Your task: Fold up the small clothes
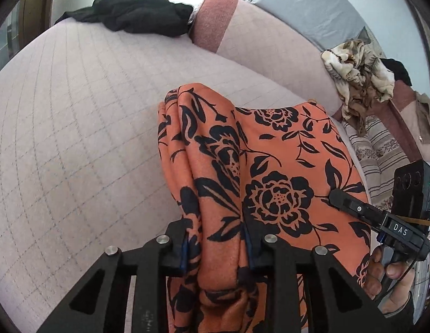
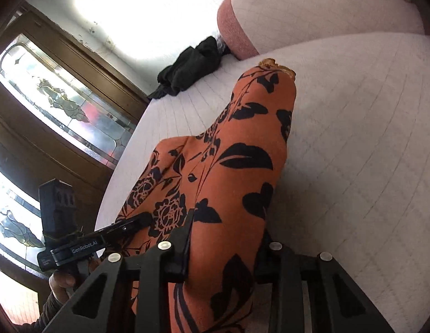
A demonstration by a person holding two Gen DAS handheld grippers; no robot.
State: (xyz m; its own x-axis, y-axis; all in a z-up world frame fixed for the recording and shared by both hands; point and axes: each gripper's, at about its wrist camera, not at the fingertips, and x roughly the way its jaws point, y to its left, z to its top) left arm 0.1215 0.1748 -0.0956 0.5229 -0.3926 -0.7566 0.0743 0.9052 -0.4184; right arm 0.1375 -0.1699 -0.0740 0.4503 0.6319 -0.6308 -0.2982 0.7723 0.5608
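The left claw [image 1: 216, 245] is clenched on a bunched fold of the orange garment with black flowers [image 1: 270, 172], the cloth squeezed between its two blue-edged pads. The right claw [image 2: 223, 249] likewise grips a gathered ridge of the same garment, which rises tent-like from its jaws toward a lace-trimmed edge farther off. The garment hangs stretched between the two claws above the pale quilted bed [image 1: 76, 138], with its far end draping down to the bed cover. In the left wrist view the right claw shows at the right edge, held by a hand [image 1: 386, 280]. A black garment [image 1: 137, 16] lies crumpled at the bed's far side beside a pink-ended bolster [image 1: 215, 19]. A beige patterned cloth [image 1: 359, 77] sits heaped to the right.
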